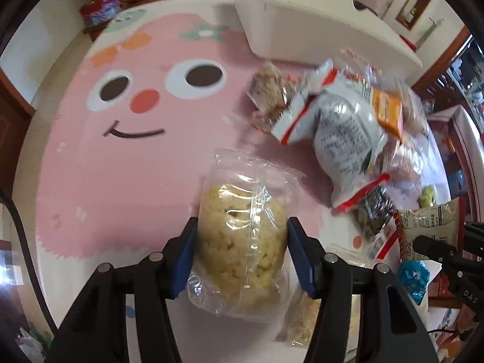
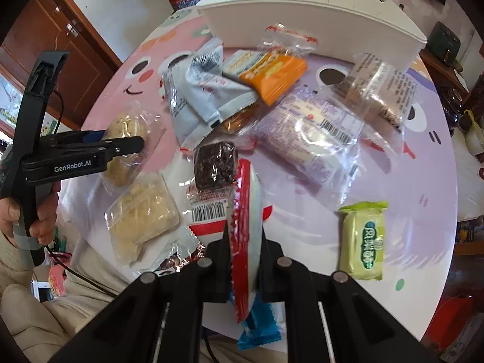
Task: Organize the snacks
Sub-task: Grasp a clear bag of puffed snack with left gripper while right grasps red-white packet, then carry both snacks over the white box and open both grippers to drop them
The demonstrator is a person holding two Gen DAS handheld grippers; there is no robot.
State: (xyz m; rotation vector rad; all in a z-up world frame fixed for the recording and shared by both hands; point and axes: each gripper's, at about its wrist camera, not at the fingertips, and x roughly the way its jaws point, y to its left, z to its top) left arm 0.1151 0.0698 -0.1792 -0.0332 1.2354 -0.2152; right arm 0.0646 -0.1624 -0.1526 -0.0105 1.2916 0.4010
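A clear bag of yellow puffed snack (image 1: 239, 205) stands between the blue pads of my left gripper (image 1: 242, 242), which press on its sides. In the right wrist view the same gripper (image 2: 127, 139) holds that bag (image 2: 124, 124) over the pink mat. My right gripper (image 2: 244, 242) is shut on the edge of a red-and-white packet (image 2: 246, 193), held on edge above the table. A second bag of yellow snack (image 2: 142, 214) lies flat at the left. Behind the pile of snacks stands a white bin (image 2: 272, 18), also seen in the left wrist view (image 1: 302, 24).
The pile holds grey-white packets (image 2: 205, 90), an orange packet (image 2: 272, 75), a dark brownie (image 2: 214, 166) and a large clear pack (image 2: 305, 139). A green packet (image 2: 363, 239) lies apart at the right, a blue one (image 2: 257, 329) under my right gripper. A hand (image 2: 18, 211) grips the left tool.
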